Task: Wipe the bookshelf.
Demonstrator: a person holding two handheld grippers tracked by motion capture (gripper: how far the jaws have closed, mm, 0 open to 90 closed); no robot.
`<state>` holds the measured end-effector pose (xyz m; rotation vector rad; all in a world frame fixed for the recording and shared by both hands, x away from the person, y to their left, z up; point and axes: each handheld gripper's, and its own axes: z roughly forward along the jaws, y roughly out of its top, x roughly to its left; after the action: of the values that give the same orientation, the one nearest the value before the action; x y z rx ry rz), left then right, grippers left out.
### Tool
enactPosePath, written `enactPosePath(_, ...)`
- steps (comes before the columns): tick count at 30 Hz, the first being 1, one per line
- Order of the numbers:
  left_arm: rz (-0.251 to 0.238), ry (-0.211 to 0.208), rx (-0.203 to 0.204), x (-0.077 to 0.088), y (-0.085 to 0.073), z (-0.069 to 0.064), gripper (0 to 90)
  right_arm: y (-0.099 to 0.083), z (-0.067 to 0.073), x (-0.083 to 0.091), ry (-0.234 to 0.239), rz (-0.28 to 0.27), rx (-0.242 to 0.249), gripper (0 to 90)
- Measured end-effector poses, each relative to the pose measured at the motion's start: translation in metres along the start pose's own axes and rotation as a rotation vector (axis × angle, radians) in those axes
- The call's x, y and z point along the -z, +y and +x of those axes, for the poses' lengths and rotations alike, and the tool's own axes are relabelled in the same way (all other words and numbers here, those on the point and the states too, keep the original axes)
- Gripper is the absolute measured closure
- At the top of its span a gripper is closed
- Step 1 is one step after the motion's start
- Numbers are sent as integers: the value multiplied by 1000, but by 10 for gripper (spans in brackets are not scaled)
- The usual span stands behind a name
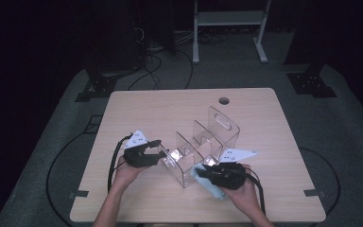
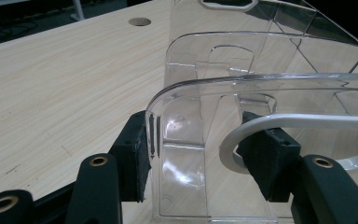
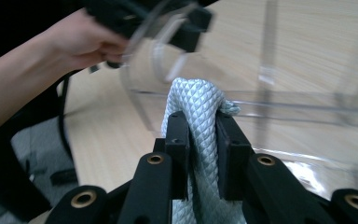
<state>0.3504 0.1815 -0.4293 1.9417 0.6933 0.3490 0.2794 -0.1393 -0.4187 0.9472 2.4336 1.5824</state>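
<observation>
Pale wood table; clear organizer lengthwise diagonal, left hand-held gripper clamping its near end wall, right hand-held gripper pinching cloth.

In the right gripper view the clear organizer is smeared with blur, and the far left gripper is cut by the top edge. The light blue cloth runs off the bottom edge. In the high view the person's forearms leave the near edge
</observation>
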Motion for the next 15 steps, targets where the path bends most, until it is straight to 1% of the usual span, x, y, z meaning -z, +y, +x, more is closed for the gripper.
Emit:
enactPosePath(1, 0, 2, 0, -1, 0, -1, 455, -1, -5, 3, -10, -6, -20, 770)
enactPosePath(2, 0, 5, 1, -1, 0, -1, 455, -2, -6, 3, -8, -10, -33, 770)
enactPosePath(4, -1, 7, 9, -1, 0, -1, 455, -1, 1, -1, -15, -5, -16, 769)
enactPosePath(6, 1, 9, 4, -1, 0, 0, 455, -1, 10, -8, 14, 5, -2, 769)
enactPosePath(8, 1, 9, 3, -1, 0, 0, 455, -1, 22, -17, 46, 27, 32, 769)
enactPosePath(10, 2, 4, 1, 0, 0, 0, 455, -2, 27, -22, 53, 36, 54, 769)
enactPosePath(11, 2, 1, 5, 0, 0, 0, 455, -2, 25, -21, 58, 38, 54, 769)
enactPosePath(12, 2, 0, 6, 1, 0, 1, 454, -2, 22, -20, 53, 40, 49, 769)
enactPosePath(13, 0, -1, 8, 0, 0, 0, 454, -4, 16, -17, 44, 36, 36, 769)
enactPosePath(15, 1, 0, 2, 0, 0, 0, 454, -9, -2, -10, 14, 30, -2, 769)
